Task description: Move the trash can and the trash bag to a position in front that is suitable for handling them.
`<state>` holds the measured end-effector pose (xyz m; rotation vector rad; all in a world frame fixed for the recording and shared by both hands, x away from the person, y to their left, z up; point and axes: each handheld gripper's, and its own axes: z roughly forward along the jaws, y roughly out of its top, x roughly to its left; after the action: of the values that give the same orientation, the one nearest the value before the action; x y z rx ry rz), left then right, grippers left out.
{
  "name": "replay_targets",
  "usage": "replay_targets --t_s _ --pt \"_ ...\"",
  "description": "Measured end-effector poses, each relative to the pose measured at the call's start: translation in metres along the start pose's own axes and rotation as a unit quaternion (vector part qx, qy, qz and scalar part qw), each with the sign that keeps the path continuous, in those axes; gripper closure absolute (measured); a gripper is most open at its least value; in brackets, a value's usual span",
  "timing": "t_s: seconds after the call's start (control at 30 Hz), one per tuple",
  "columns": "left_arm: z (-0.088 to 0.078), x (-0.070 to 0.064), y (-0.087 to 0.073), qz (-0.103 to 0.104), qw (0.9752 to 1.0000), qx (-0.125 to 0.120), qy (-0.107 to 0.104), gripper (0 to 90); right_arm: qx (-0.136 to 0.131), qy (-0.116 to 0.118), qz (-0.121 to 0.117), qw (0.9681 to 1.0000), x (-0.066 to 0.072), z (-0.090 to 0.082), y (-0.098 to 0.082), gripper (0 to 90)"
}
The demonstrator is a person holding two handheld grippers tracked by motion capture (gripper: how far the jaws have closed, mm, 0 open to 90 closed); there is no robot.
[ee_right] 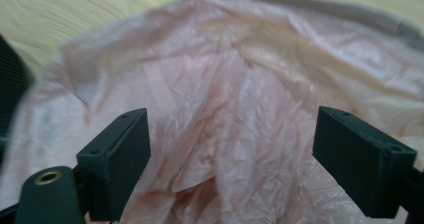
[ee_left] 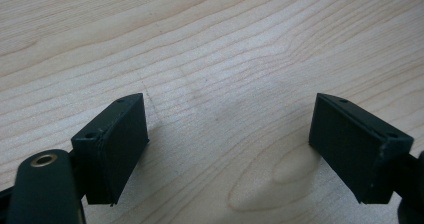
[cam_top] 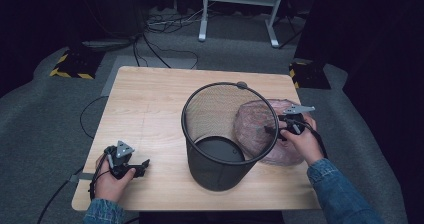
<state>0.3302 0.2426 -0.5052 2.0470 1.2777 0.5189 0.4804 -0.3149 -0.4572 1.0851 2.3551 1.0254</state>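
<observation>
The right gripper point(ee_right: 232, 154) has its jaws spread wide, nothing pinched between them, hovering just above the crumpled translucent pink plastic bag point(ee_right: 240, 99). That bag point(cam_top: 280, 134) lies on the pale wooden desk point(cam_top: 150, 109), touching the right side of the black wire-mesh wastebasket point(cam_top: 220, 134). The left gripper point(ee_left: 230, 149), jaws released and empty, rests at the desk's near-left corner.

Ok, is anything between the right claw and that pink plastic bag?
Nothing visible. The right claw stands open directly over the crumpled pink plastic bag, which lies on the table beside the black mesh wastebasket.
</observation>
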Motion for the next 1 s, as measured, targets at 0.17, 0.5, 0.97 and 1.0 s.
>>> replay_targets --t_s 0.17,0.5,0.97,1.0 --pt "0.000 0.000 0.000 0.001 1.0000 0.000 0.000 15.9 0.031 -0.016 0.004 0.9994 -0.008 0.016 -0.016 15.7" --pt "0.000 0.000 0.000 0.000 1.0000 0.000 0.000 15.9 0.013 -0.001 0.028 0.9995 -0.011 0.019 -0.039 34.9" --pt "0.000 0.000 0.000 0.000 1.0000 0.000 0.000 15.9 0.000 0.031 -0.001 0.9995 -0.004 -0.006 -0.043 84.7" --pt "0.000 0.000 0.000 0.000 1.0000 0.000 0.000 15.9 -0.005 0.030 -0.003 0.9995 -0.004 -0.009 -0.042 84.8"
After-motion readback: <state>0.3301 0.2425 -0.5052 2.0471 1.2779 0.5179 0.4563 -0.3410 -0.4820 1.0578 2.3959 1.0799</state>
